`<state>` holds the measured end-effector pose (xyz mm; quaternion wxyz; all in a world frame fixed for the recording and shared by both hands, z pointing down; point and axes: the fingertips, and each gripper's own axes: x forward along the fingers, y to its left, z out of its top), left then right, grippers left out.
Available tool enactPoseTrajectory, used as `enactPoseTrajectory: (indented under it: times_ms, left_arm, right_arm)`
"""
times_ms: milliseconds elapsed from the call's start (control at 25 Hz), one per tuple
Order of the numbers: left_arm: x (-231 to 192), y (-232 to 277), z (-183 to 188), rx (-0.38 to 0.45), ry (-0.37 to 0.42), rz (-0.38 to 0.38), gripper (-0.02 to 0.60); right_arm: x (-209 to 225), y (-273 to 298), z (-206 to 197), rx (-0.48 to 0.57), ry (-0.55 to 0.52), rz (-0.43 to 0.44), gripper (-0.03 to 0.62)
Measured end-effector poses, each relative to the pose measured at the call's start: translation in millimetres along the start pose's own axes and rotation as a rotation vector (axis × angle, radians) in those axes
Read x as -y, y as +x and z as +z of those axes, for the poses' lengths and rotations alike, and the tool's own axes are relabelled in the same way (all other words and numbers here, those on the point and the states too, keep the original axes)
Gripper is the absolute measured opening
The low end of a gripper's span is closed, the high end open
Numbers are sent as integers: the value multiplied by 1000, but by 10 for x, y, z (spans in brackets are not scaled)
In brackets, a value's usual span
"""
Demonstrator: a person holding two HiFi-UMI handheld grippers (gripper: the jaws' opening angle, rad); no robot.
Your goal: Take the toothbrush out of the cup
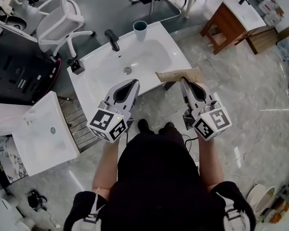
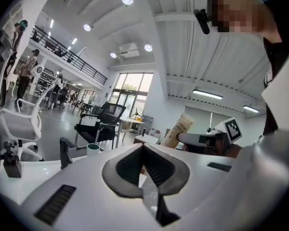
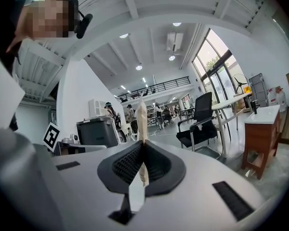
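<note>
Teal cup (image 1: 140,29) stands on the washbasin's (image 1: 149,57) back rim, right of the faucet (image 1: 112,39); its contents can't be told. Left tongs (image 1: 133,83) are closed on nothing. Right tongs (image 1: 182,81) clamp a tan paper packet (image 1: 176,74) at the basin's right edge.

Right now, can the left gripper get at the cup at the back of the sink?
Probably yes. The left gripper is shut and empty, and only the bare basin lies between it and the cup; the faucet stands off to the side. Its jaws must open first.
</note>
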<state>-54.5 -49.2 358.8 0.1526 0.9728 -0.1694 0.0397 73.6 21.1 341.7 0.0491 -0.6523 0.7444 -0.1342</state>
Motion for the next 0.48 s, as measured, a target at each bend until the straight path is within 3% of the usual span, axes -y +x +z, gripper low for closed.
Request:
enactPoseTrajectory:
  times_ms: [480]
  left_arm:
    - [-13, -32, -36, -52, 58, 33, 12]
  right_arm:
    - [-53, -1, -30, -10, -4, -7, 31]
